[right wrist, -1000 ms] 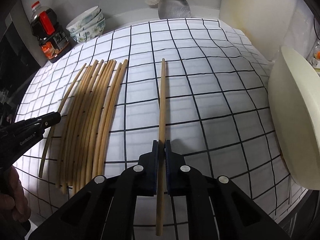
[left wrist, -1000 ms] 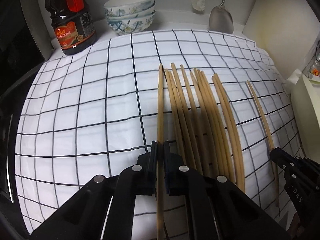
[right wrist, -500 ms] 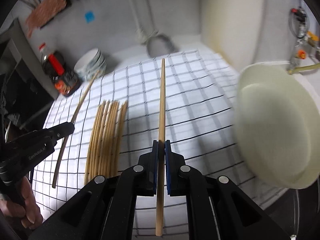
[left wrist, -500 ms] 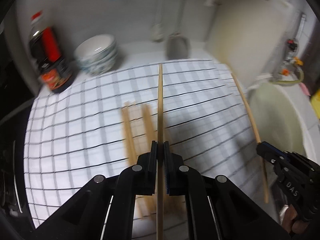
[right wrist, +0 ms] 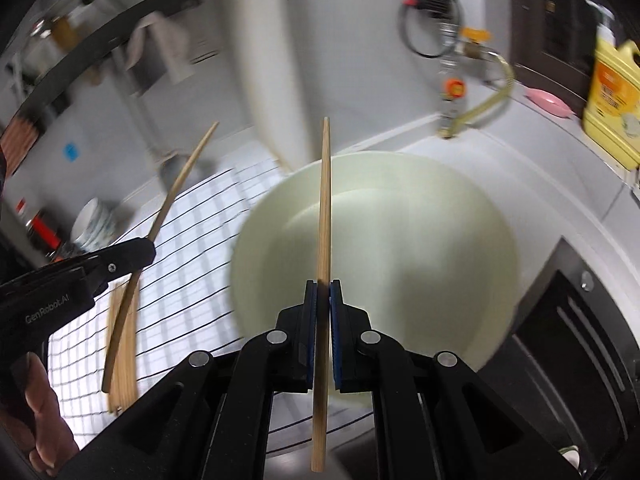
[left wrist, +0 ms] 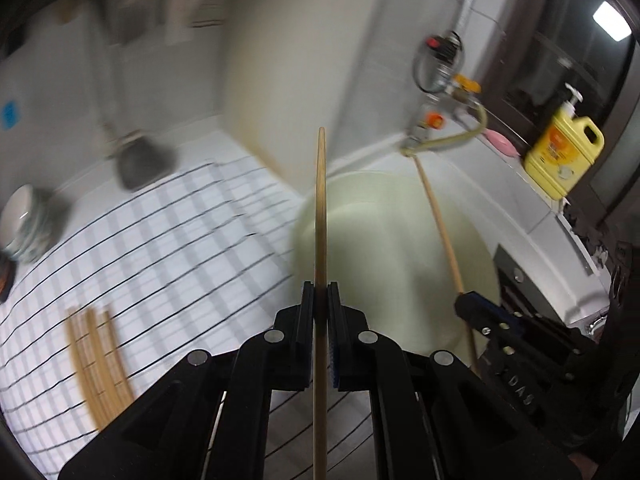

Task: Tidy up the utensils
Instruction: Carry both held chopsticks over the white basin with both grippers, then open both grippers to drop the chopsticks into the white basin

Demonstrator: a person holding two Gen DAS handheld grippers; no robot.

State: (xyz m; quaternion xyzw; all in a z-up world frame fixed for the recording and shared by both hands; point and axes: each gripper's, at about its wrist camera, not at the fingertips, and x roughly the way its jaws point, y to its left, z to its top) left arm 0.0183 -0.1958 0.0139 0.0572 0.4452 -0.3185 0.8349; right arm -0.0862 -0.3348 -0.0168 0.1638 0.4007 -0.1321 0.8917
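We held one chopstick (left wrist: 320, 208) pinched in our left gripper (left wrist: 320, 300) and another chopstick (right wrist: 325, 216) in our right gripper (right wrist: 323, 300), both over the pale basin (right wrist: 440, 240). Spare chopsticks (left wrist: 98, 356) lay on the checked cloth (left wrist: 168, 248).

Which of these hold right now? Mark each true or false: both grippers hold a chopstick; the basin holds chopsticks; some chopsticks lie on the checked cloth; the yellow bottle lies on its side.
1. Both hold one: true. The left gripper and the right gripper each clamp a chopstick.
2. False: the basin looks empty.
3. True: chopsticks on the cloth lie on the checked cloth.
4. False: the yellow bottle stands upright.
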